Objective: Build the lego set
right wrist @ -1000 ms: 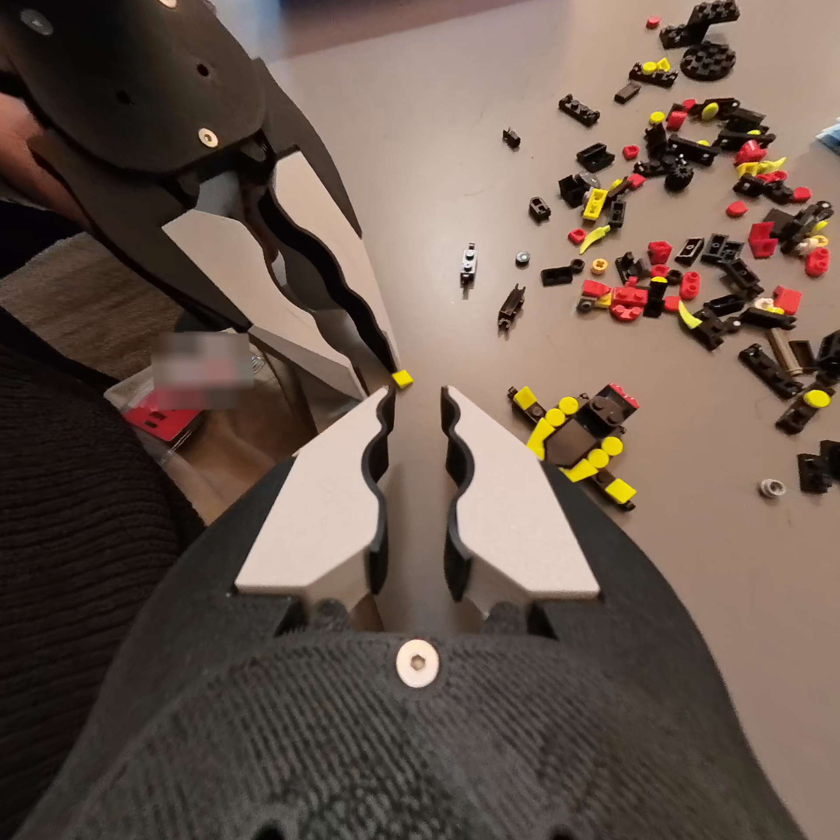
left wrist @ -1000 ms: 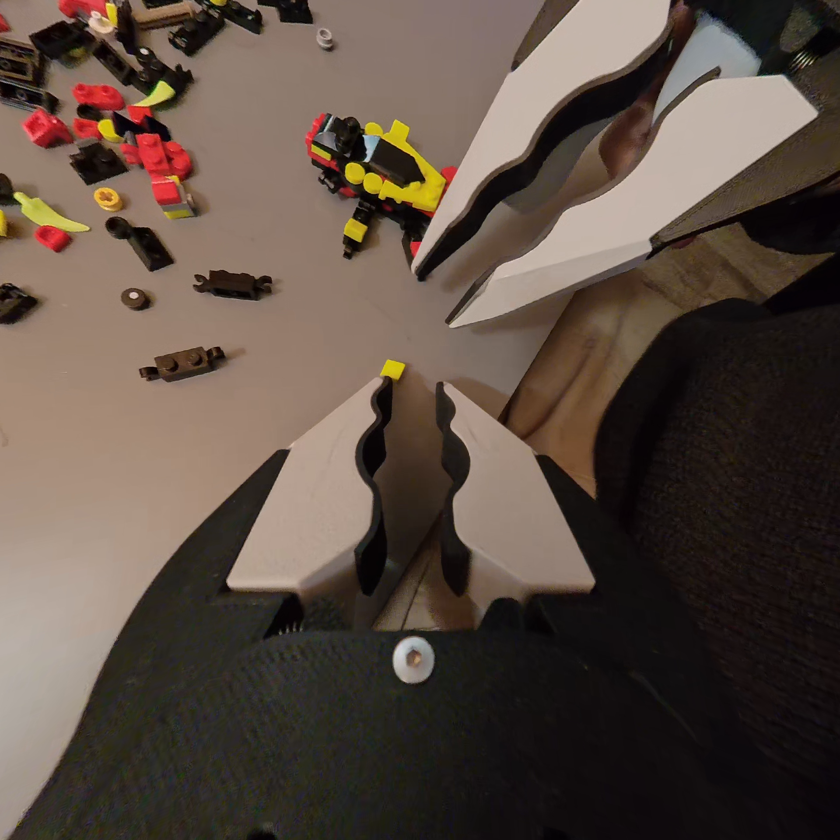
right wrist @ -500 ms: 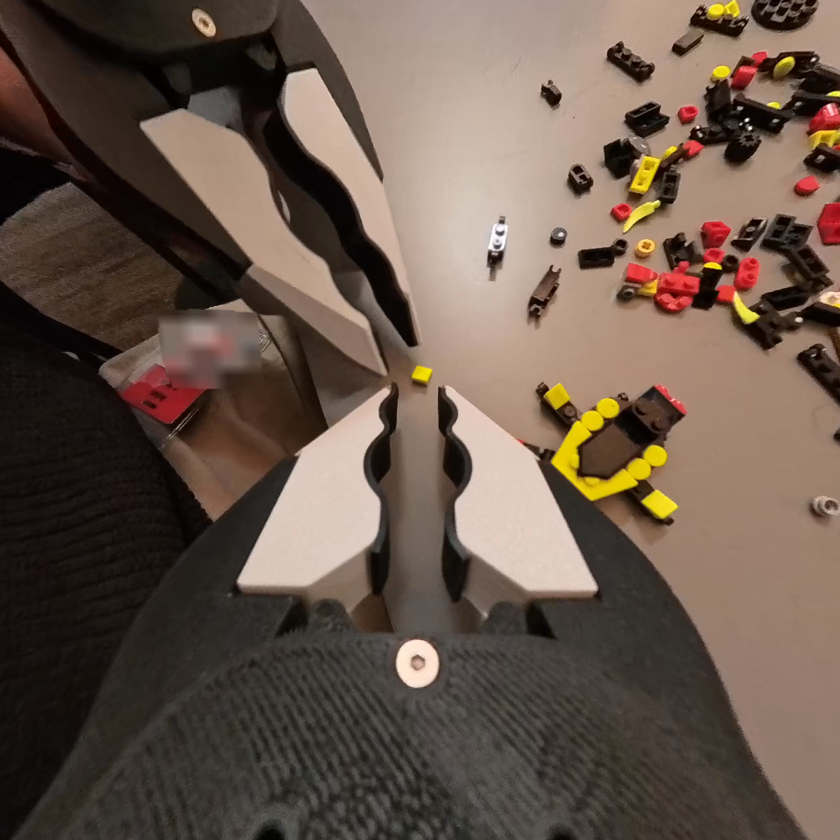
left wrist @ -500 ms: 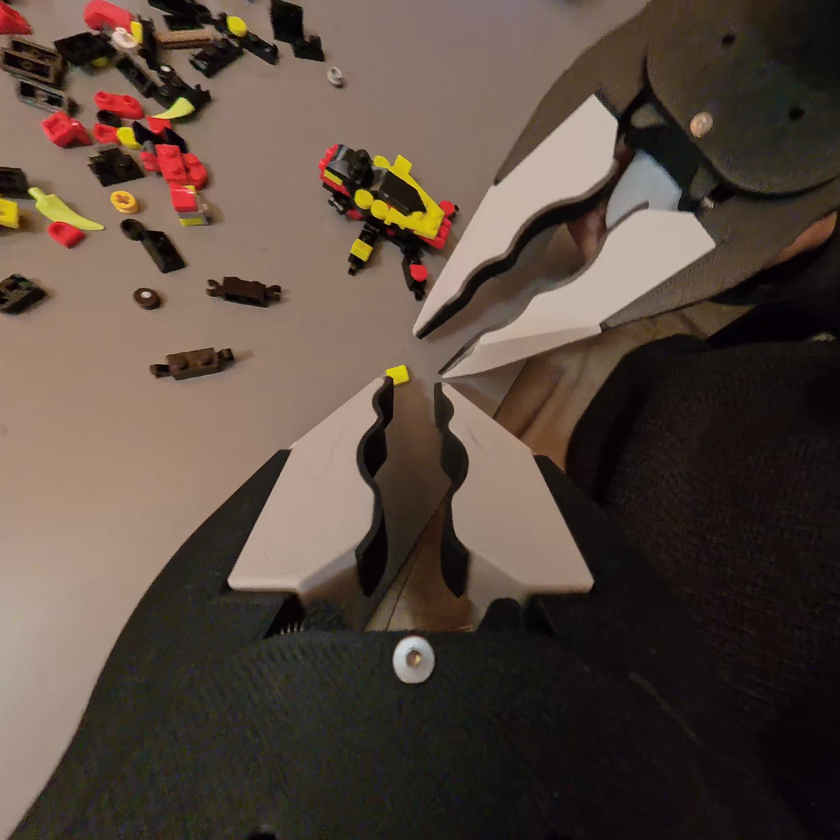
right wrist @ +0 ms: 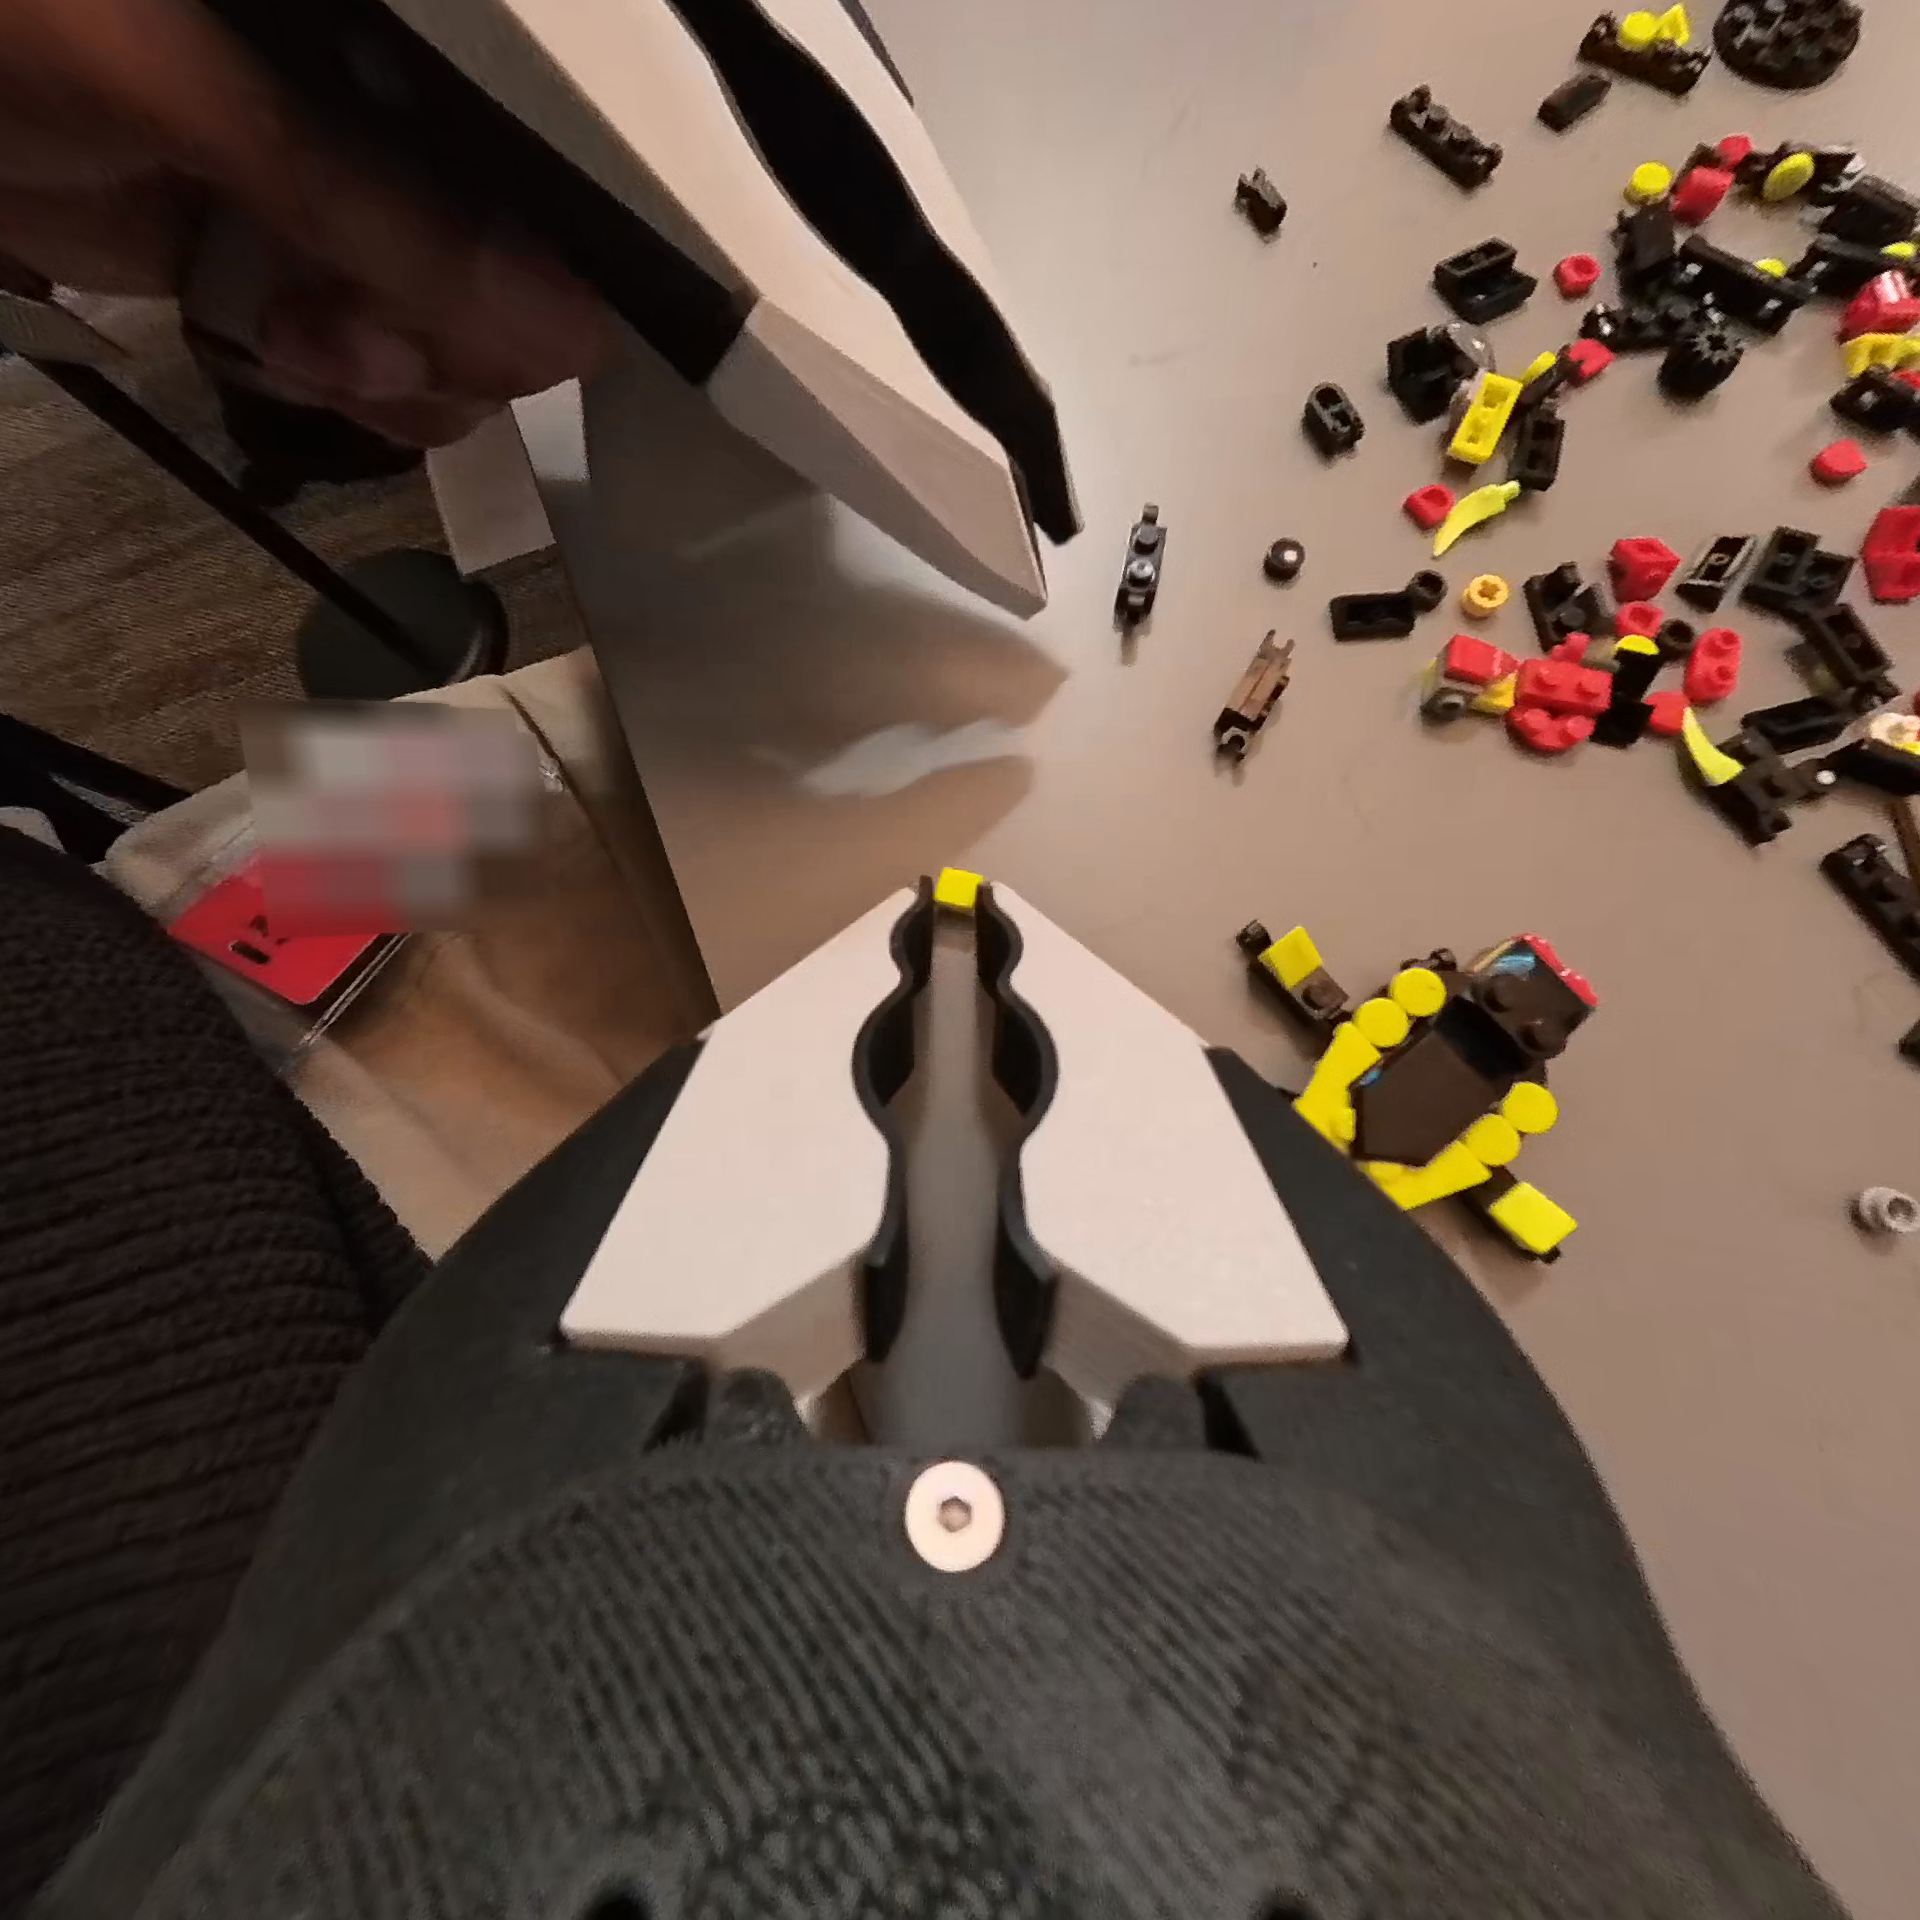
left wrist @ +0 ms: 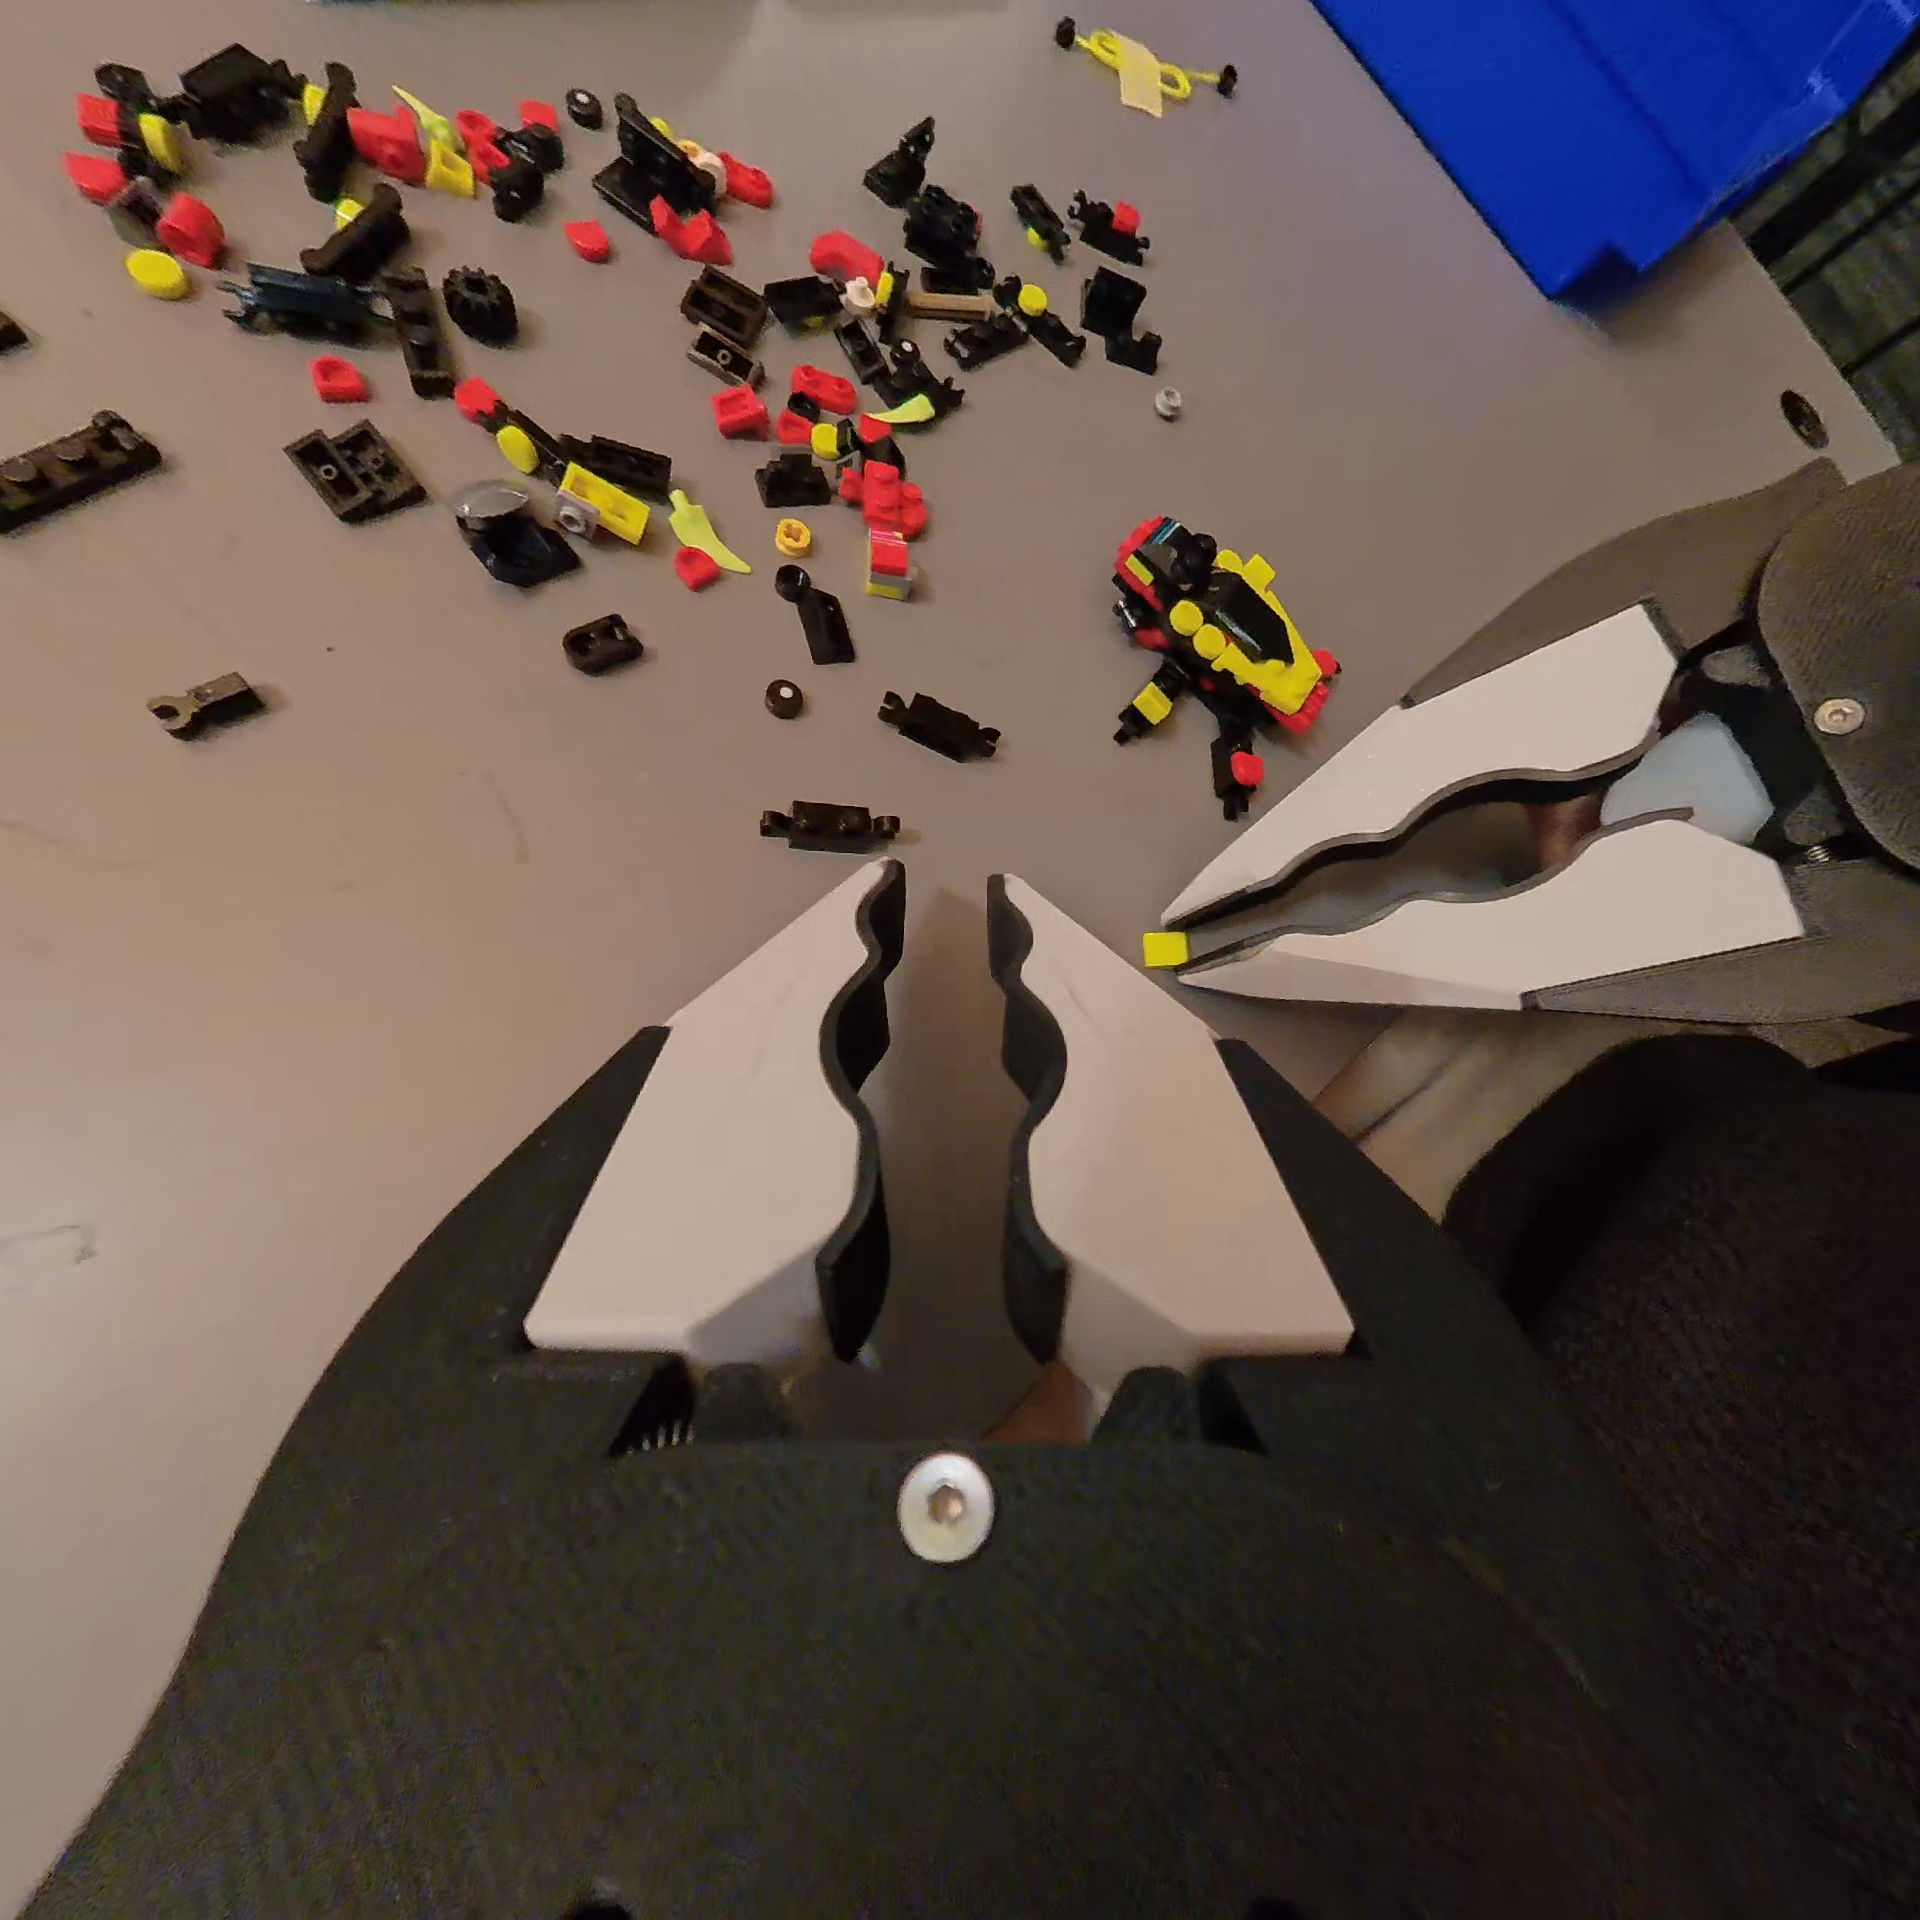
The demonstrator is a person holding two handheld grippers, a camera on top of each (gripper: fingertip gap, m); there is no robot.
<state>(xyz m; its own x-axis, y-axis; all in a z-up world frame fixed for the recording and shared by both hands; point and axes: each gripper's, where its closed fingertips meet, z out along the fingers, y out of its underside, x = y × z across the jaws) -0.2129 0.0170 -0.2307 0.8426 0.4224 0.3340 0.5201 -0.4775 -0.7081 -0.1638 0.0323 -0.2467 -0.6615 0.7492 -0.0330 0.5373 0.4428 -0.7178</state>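
My right gripper [right wrist: 957, 894] is shut on a small yellow tile [right wrist: 957, 891], pinched at the very tips; it also shows in the left wrist view [left wrist: 1164, 950], near the table's near edge. My left gripper [left wrist: 943, 878] is open and empty, raised above the table just left of the right one. The partly built black, yellow and red model [left wrist: 1221, 634] lies on the grey table [left wrist: 312, 935]; in the right wrist view the model [right wrist: 1439, 1081] sits to the right of my right fingers. Loose bricks [left wrist: 810, 416] are scattered beyond it.
A blue bin [left wrist: 1621, 125] stands at the far right of the table. Two black clip plates [left wrist: 831, 826] [left wrist: 938, 724] lie just ahead of my left gripper. The table edge [right wrist: 644, 831] runs left of my right gripper, with floor and a red item below. The gap from one gripper's tips to the other's is roughly 6 cm.
My right gripper has shut on the yellow tile that lay by my left fingertip. My left gripper has lifted and drawn back, so more of the table shows.
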